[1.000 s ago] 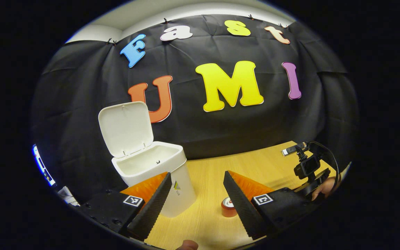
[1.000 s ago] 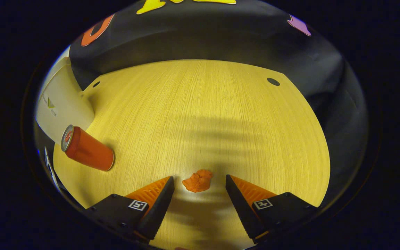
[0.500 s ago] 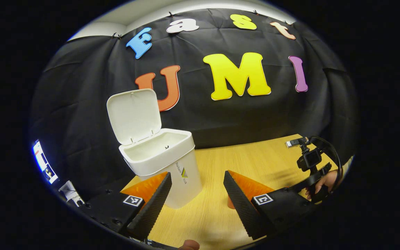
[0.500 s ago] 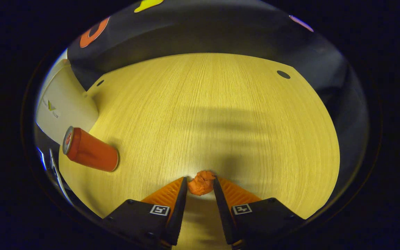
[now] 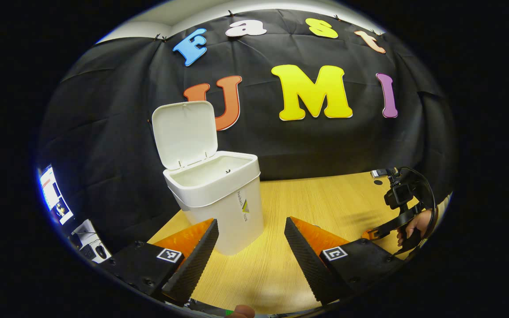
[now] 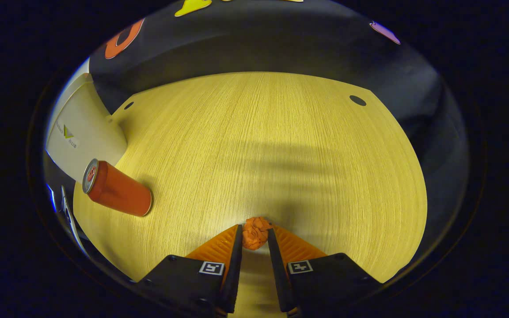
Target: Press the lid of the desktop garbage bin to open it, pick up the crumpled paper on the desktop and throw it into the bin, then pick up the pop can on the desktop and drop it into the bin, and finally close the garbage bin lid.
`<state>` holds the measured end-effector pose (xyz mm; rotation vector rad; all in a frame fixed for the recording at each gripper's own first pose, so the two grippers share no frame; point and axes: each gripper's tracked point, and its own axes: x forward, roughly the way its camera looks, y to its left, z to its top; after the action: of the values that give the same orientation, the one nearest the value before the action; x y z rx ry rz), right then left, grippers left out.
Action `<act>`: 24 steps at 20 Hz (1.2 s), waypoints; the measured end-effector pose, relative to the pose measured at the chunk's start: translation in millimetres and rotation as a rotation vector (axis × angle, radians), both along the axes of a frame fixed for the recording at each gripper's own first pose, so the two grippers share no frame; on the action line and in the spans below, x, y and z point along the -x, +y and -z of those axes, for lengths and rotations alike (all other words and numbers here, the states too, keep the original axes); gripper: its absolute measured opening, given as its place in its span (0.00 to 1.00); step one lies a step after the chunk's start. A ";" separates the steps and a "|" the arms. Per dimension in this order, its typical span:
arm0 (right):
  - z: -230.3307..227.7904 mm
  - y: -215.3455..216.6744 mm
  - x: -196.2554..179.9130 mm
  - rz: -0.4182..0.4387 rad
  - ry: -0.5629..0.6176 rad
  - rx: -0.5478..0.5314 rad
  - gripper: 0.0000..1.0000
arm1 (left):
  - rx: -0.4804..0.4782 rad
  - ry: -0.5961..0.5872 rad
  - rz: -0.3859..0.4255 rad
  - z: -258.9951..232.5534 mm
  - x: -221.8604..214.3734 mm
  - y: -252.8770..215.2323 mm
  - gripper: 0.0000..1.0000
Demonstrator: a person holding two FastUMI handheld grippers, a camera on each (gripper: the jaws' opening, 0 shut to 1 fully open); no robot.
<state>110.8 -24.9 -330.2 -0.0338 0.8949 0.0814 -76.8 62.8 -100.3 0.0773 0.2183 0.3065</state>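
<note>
Here the right gripper (image 6: 254,236) has its fingers drawn in on the crumpled paper (image 6: 255,231), an orange wad pinched between their tips just above the wooden worktop (image 6: 263,145). In the right gripper view the pop can (image 6: 117,189), orange with a silver top, stands on the worktop well to the left of the paper, close beside the white wall of the garbage bin (image 6: 82,134) at the worktop's left edge. Two small dark holes mark the far corners of the worktop. In the left gripper view the left gripper (image 5: 251,229) hangs over the near part of the worktop (image 5: 325,198) with its fingers spread wide and nothing between them. The garbage bin (image 5: 223,198) stands just beyond its left finger, near the black cloth wall, and the bin's lid (image 5: 184,132) is swung up and back, leaving the white inside open to view. At the right rim of the same view a hand (image 5: 415,223) holds the other gripper low over the worktop, with a small black camera and a looping cable mounted on top of it.
</note>
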 end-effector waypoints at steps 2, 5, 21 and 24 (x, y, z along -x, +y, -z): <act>-5.1 3.9 2.2 -0.010 -0.022 -0.005 0.37 | 0.020 -0.007 0.023 -0.9 0.6 -0.6 0.99; -20.5 1.3 -0.5 -0.028 -0.062 -0.020 0.37 | 0.007 -0.016 0.031 -7.4 -1.3 5.9 0.99; -275.0 51.2 -11.8 -0.062 -0.412 -0.157 0.37 | 0.067 -0.017 0.179 4.4 -26.0 6.9 0.99; -311.5 91.5 -17.7 -0.109 -0.470 -0.177 0.35 | 0.068 -0.010 0.216 8.7 -27.9 7.9 0.99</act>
<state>128.5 66.5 -18.7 0.0616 0.4128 0.2441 -48.9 70.6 -108.9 0.0316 0.2087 0.0840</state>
